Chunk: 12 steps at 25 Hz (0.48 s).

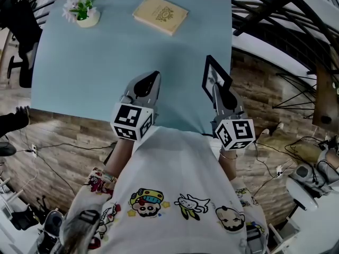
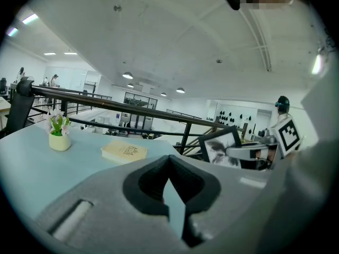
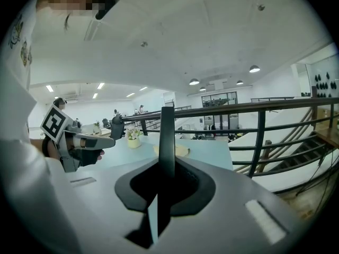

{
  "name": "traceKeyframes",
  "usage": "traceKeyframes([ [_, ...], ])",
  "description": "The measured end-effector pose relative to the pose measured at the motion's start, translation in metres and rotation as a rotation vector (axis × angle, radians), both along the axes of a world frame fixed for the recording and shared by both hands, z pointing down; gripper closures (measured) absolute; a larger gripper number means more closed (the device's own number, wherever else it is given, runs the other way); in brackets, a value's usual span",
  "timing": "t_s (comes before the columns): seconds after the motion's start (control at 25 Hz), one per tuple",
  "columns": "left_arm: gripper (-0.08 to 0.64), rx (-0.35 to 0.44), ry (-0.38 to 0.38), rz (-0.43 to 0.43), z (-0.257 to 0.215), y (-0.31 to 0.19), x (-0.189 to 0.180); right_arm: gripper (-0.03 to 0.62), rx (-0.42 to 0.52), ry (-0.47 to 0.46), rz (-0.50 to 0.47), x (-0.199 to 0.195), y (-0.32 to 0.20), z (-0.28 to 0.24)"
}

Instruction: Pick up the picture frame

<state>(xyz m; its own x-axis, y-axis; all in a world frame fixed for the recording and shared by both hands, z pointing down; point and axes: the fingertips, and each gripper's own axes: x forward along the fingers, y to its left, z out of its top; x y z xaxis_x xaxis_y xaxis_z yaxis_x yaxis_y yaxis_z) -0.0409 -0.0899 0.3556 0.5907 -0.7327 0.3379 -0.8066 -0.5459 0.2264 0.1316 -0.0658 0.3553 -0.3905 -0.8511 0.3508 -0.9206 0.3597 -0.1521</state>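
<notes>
R gripper (image 1: 218,90) jaws clamped narrow on frame (image 1: 213,74) lower edge; frame upright, held by table (image 1: 95,57) R edge. L gripper (image 1: 152,79) jaws fully closed, empty, over table's near edge.

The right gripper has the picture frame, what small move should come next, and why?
Probably keep the right gripper clamped and lift straight up a little: its jaws pinch the picture frame by one thin edge, upright near the right edge of the table.
</notes>
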Motion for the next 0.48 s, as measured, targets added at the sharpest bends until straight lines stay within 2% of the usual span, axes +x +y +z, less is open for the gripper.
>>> traceKeyframes([
  [0.48,0.561,-0.002,-0.003,-0.009,0.0022,0.0051,-0.0009,0.56,-0.011,-0.014,-0.011,0.0012,0.0026,0.0033],
])
